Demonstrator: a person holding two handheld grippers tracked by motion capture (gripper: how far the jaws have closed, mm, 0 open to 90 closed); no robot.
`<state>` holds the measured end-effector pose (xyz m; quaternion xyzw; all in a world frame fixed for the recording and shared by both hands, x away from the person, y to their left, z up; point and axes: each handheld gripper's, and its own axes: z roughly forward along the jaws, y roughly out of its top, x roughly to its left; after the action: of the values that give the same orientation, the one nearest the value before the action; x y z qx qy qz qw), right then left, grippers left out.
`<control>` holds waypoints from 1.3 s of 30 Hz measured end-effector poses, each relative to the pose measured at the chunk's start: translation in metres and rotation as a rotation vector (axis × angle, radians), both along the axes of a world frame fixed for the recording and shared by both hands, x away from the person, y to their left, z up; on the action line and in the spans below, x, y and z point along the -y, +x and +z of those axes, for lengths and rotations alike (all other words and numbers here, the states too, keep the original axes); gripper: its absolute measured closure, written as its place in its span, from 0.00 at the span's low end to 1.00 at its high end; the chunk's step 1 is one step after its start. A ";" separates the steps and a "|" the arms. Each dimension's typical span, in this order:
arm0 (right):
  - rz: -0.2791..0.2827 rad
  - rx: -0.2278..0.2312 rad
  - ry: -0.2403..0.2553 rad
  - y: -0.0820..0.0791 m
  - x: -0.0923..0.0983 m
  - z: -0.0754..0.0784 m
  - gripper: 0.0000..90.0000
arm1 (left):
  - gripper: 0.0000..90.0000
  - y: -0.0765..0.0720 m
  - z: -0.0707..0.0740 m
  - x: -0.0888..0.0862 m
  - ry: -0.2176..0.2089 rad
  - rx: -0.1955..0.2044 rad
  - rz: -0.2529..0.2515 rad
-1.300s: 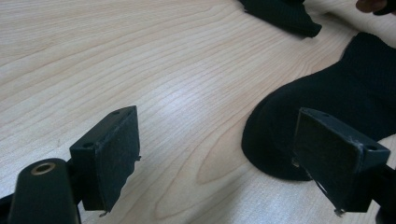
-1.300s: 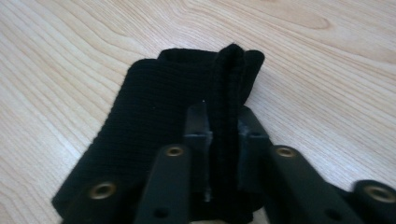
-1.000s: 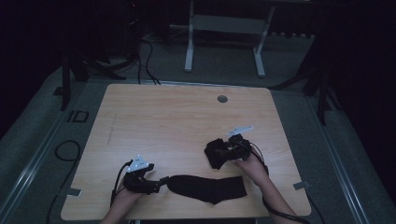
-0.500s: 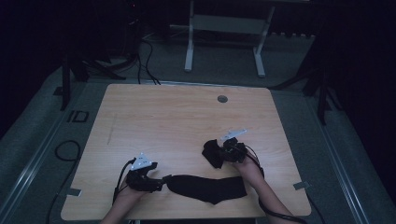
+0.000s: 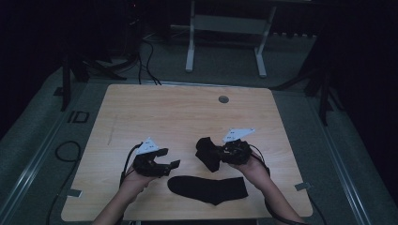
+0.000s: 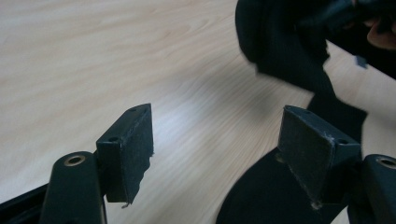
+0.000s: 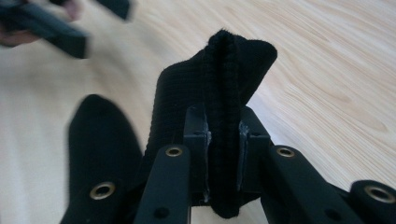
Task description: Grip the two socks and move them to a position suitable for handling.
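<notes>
1. Right gripper [image 5: 217, 154], black two-jaw hand tool w/ grey three-cornered plate on top: jaws clamped tight on a bunched black knitted fabric sock [image 5: 208, 153]. In the right gripper view the sock [image 7: 223, 88] stands up between the pads, folded edge uppermost, ribbed weave visible. Sock is lifted clear of the table, hanging just ahead of the jaws on the left gripper's side.

2. Left gripper [image 5: 171, 165], same type, same grey plate: jaws apart, nothing between the pads; they have just been closing somewhat. Left gripper view shows bare wood in the gap [image 6: 212, 154]. Held above the table, tips pointing toward the right gripper.

3. Second black knitted sock, flat, elongated [image 5: 208, 189]: lies on the table just below and between the two grippers, nearer the person. One end sits under the left gripper's right-hand pad in the left gripper view [image 6: 261, 196]. In the right gripper view its rounded end [image 7: 100, 140] shows left of the clamped jaws. Not touched by either gripper as far as can be told.

4. Light wooden rectangular table [image 5: 178, 112]: carries item 3; far half beyond both grippers bare wood, w/ small round grey grommet [image 5: 223, 99] near far edge.

5. Person's hands: left hand [image 5: 133, 180] and right hand [image 5: 253, 169] grasp the gripper bodies from behind, forearms coming in from the near edge.
</notes>
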<state>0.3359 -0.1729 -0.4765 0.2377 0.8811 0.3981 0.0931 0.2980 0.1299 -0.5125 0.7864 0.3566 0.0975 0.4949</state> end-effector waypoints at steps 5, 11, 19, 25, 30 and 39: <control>0.066 0.013 0.000 -0.016 -0.008 0.007 0.86 | 0.42 0.009 0.014 0.015 0.066 0.034 -0.074; 0.103 0.039 -0.014 -0.026 -0.012 0.009 0.86 | 0.46 0.020 0.014 0.020 -0.023 -0.039 -0.204; 0.106 0.052 -0.024 -0.025 -0.012 0.009 0.86 | 0.69 0.024 0.011 0.026 -0.078 -0.061 -0.283; 0.102 0.055 -0.015 -0.023 -0.009 0.010 0.86 | 0.98 0.024 0.012 0.030 -0.044 -0.080 -0.221; 0.086 0.040 0.013 -0.020 -0.003 0.011 0.85 | 0.99 0.018 0.017 0.030 0.013 -0.039 -0.189; 0.066 0.046 0.066 -0.020 0.005 0.019 0.85 | 0.99 0.013 0.025 0.033 0.077 -0.010 -0.192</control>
<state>0.3164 -0.1778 -0.4579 0.2026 0.8724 0.4352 0.0921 0.3107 0.0968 -0.4879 0.8357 0.2781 0.0595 0.4698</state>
